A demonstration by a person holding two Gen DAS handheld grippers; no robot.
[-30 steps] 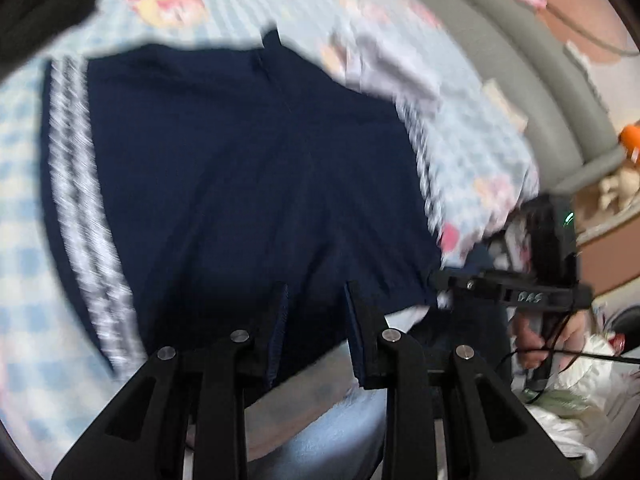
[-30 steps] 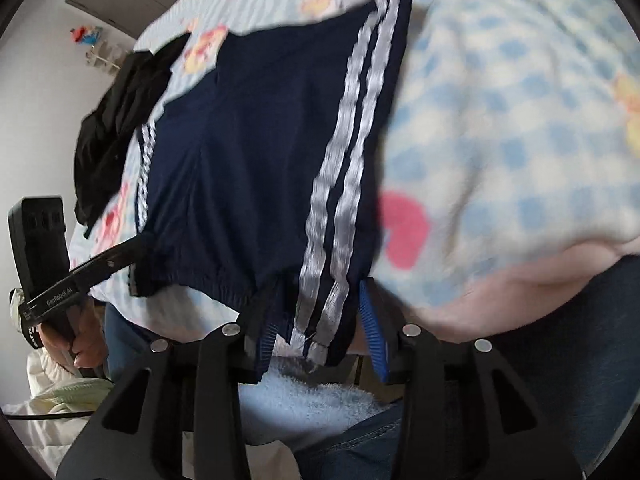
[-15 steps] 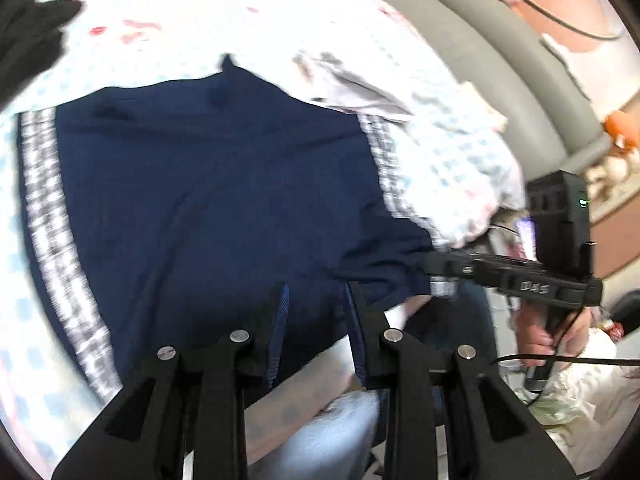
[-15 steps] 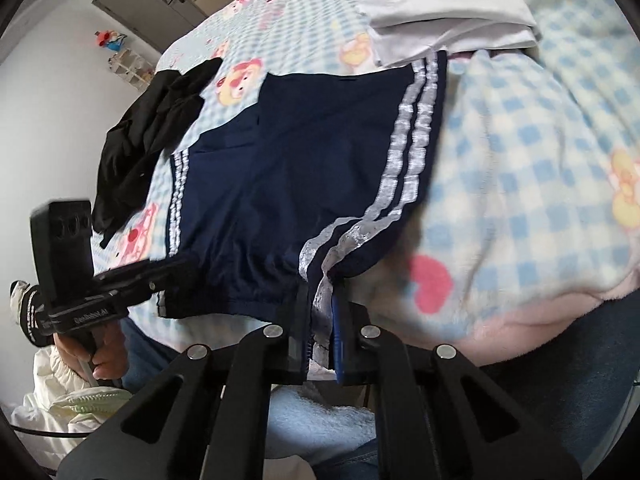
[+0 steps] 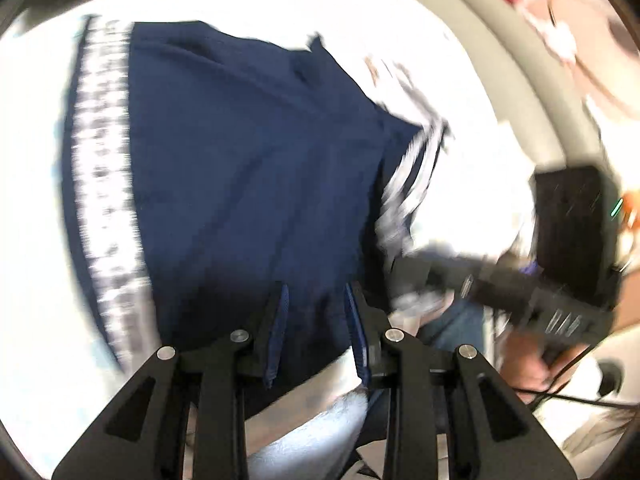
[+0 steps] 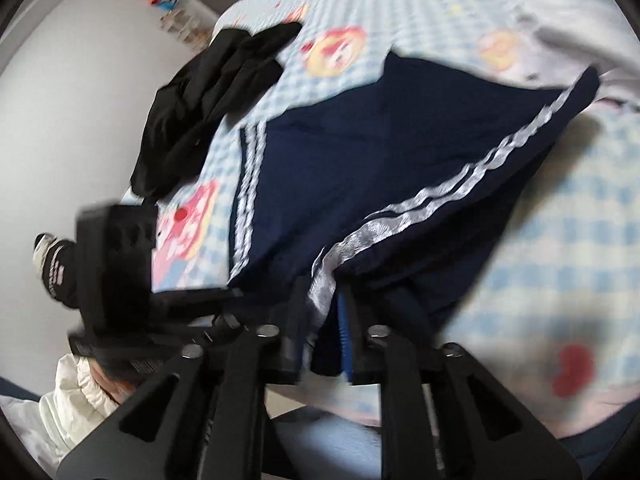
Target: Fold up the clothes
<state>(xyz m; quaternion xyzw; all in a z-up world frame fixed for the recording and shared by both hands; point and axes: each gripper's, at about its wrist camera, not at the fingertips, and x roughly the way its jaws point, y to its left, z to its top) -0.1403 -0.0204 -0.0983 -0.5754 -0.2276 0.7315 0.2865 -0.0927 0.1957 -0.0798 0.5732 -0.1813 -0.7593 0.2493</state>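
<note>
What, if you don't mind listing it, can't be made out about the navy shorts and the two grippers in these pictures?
- Left wrist view: whether the left gripper actually pinches the navy shorts; motion blur smears the hem.
- Left wrist view: the bedsheet pattern is overexposed white.
- Right wrist view: the shorts' waistband corner is hidden inside the right gripper.
- Right wrist view: what the black garment is; it lies crumpled and blurred.

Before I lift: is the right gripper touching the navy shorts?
Touching. Right wrist view shows the right gripper pinching the navy shorts at the striped edge.
</note>
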